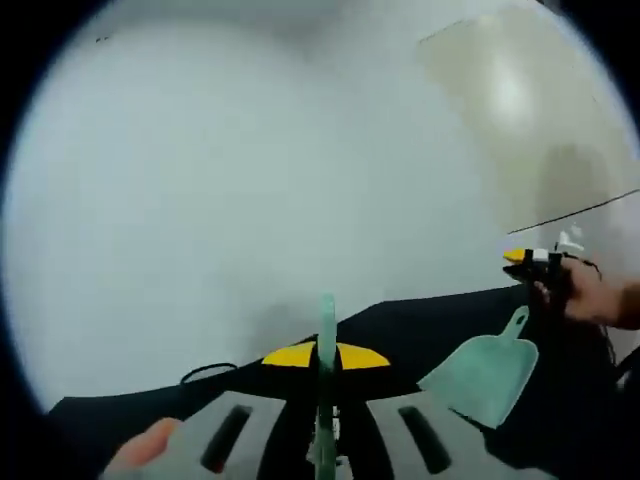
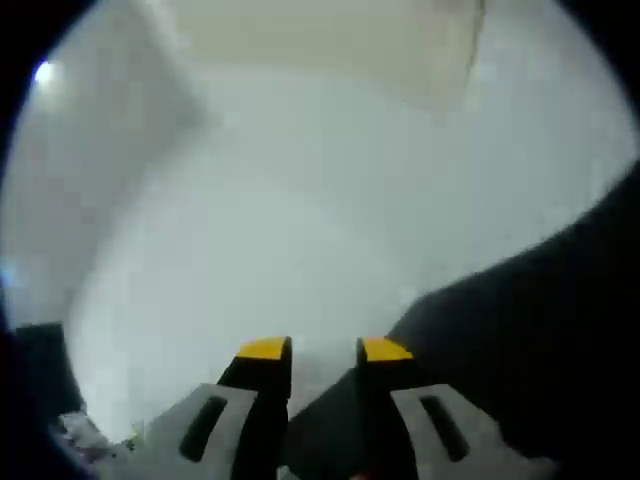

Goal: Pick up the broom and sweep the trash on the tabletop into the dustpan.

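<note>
My left gripper (image 1: 326,355) is shut on a thin green broom handle (image 1: 327,325) that stands up between its yellow tips. To the right, a pale green dustpan (image 1: 485,375) lies on the black tabletop (image 1: 420,320) with its handle pointing away. Beyond the dustpan my right gripper (image 1: 530,258) hovers, held by a hand (image 1: 600,295). In the right gripper view my right gripper (image 2: 324,350) is open with a narrow gap and nothing between its jaws, and the black tabletop (image 2: 540,330) lies to its right.
A pale wall fills the background in both views. A thin dark cable (image 1: 575,212) runs at the far right, and another cable loop (image 1: 205,372) lies on the table's left. A small light clutter (image 2: 80,432), blurred, sits low at the left.
</note>
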Motion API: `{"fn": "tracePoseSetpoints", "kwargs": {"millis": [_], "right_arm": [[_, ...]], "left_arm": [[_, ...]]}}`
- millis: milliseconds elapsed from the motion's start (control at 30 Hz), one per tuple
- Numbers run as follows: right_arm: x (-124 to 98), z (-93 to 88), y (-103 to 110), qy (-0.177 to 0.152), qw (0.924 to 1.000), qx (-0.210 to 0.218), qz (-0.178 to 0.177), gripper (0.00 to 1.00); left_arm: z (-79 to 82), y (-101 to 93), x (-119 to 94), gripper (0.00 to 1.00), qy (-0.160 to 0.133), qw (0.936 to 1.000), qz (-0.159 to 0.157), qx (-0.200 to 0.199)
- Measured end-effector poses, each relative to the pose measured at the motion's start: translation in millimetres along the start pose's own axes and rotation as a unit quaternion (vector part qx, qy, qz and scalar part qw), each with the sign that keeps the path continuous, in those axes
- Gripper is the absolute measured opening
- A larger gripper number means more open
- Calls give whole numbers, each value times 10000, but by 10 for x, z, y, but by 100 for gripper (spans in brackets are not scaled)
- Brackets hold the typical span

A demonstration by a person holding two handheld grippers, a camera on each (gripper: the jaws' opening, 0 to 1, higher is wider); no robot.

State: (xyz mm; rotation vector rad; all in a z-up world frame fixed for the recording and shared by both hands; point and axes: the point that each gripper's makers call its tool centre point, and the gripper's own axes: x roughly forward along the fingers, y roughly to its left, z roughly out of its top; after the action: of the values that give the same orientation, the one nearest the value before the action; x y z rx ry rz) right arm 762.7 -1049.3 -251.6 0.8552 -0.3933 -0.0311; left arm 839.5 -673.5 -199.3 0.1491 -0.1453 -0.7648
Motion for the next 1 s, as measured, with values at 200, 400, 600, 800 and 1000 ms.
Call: {"fn": "tracePoseSetpoints", "kwargs": {"millis": [200,400,600,800,1000], "right_arm": [[-27,-28,105,52,9997,-47,244,26],[0,-98,153,280,9988,80,390,26],[22,-55,165,170,9987,238,412,26],[36,-25,123,138,9983,370,426,25],[41,-4,131,120,9979,426,472,24]], "left_arm": [[343,-227,41,4,-275,9993,-160,201],[736,206,-39,4,-587,9948,400,724],[413,759,57,4,-199,9881,916,1219],[-133,924,205,4,341,9879,833,1263],[-431,834,317,4,572,9869,598,1386]]}}
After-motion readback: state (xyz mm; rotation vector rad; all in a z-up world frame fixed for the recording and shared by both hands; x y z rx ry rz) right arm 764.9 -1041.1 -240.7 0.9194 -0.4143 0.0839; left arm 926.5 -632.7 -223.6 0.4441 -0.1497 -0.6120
